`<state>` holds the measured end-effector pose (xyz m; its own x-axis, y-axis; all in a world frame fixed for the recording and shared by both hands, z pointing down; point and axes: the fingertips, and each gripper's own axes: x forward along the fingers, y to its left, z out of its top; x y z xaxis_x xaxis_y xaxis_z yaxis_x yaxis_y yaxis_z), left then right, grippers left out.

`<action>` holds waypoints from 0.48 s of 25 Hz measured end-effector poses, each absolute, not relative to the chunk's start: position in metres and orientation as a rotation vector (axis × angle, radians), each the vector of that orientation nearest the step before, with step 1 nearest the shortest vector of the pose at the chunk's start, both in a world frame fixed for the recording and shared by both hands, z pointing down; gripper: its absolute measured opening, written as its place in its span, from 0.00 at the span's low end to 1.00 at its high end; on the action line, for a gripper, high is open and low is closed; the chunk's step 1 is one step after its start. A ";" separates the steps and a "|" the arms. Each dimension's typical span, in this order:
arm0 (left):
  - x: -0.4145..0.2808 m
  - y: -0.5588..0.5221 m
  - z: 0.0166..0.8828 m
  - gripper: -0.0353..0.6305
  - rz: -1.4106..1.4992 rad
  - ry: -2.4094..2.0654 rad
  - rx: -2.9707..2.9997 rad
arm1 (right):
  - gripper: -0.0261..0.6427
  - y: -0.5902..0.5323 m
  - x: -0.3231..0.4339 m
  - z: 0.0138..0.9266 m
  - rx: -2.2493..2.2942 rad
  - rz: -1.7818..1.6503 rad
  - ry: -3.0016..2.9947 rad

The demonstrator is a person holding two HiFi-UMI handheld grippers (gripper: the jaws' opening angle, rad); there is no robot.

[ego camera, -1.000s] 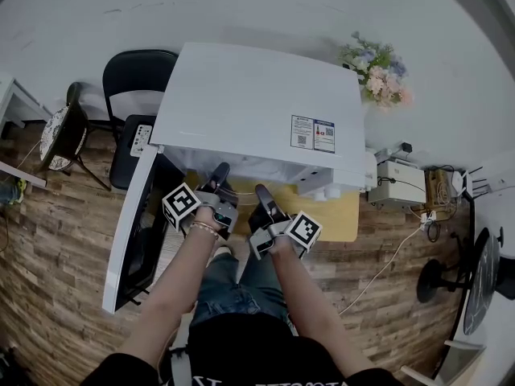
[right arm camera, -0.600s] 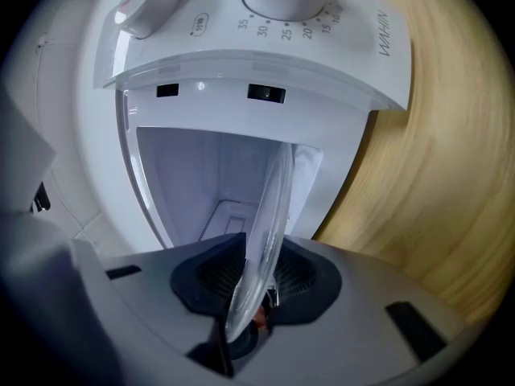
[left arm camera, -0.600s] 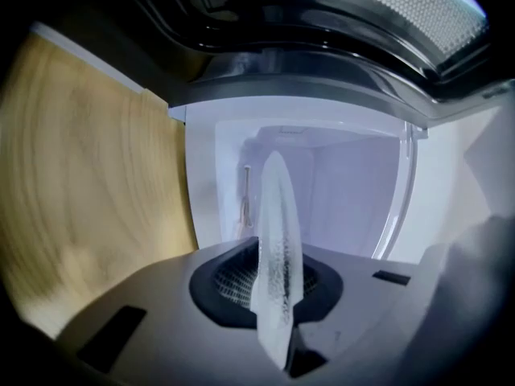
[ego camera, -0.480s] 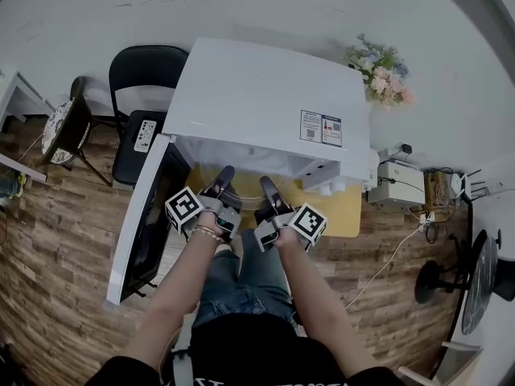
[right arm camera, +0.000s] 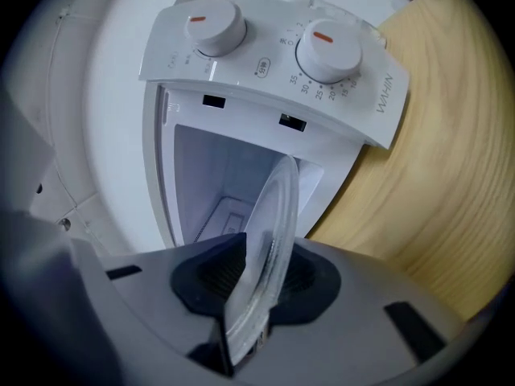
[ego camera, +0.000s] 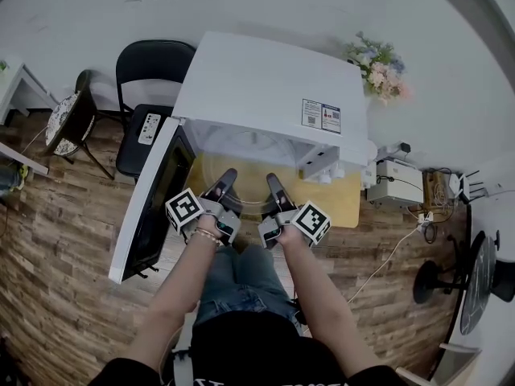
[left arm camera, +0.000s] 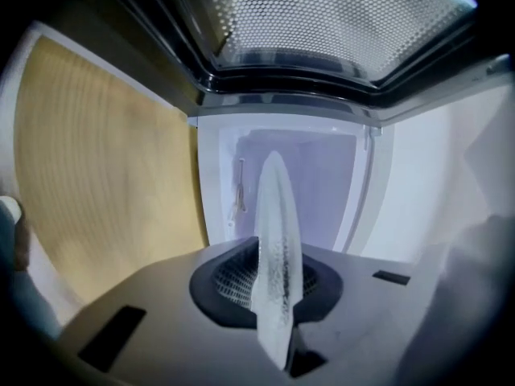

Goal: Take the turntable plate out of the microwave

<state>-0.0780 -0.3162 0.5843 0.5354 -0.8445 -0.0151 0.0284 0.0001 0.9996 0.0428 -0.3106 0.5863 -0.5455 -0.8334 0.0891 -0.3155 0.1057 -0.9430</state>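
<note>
Glass, clear and round, the turntable plate lies flat at the mouth of the boxy white microwave – its far part under the microwave's front edge, its near rim out in front of the opening, above the pale wooden table that the microwave stands on. Both grippers hold that near rim side by side. The left gripper has its jaws closed tight on the rim, and in the left gripper view the plate runs edge-on between the dark pads of this gripper toward the pale cavity. The right gripper is likewise clamped on the rim; in the right gripper view the plate passes between its jaws, just below the microwave's control panel with two white knobs marked in orange. The white microwave door stands swung wide open at the microwave's left – its perforated window fills the top of the left gripper view. Left of the microwave stands a black chair; behind its right corner sits a bunch of pastel flowers.
</note>
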 end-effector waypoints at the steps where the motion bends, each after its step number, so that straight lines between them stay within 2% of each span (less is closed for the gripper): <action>1: -0.077 -0.312 0.582 0.10 -0.807 -0.762 1.419 | 0.15 -0.307 0.043 0.586 -1.111 -1.447 1.918; 12: -0.068 -0.240 0.546 0.10 -0.824 -0.837 1.469 | 0.17 -0.243 0.049 0.544 -1.040 -1.387 2.075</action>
<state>-0.0681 -0.2404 0.5457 0.4912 -0.8708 -0.0227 -0.0366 -0.0467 0.9982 0.0490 -0.2429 0.5443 -0.6237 -0.7800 0.0503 -0.3448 0.2168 -0.9133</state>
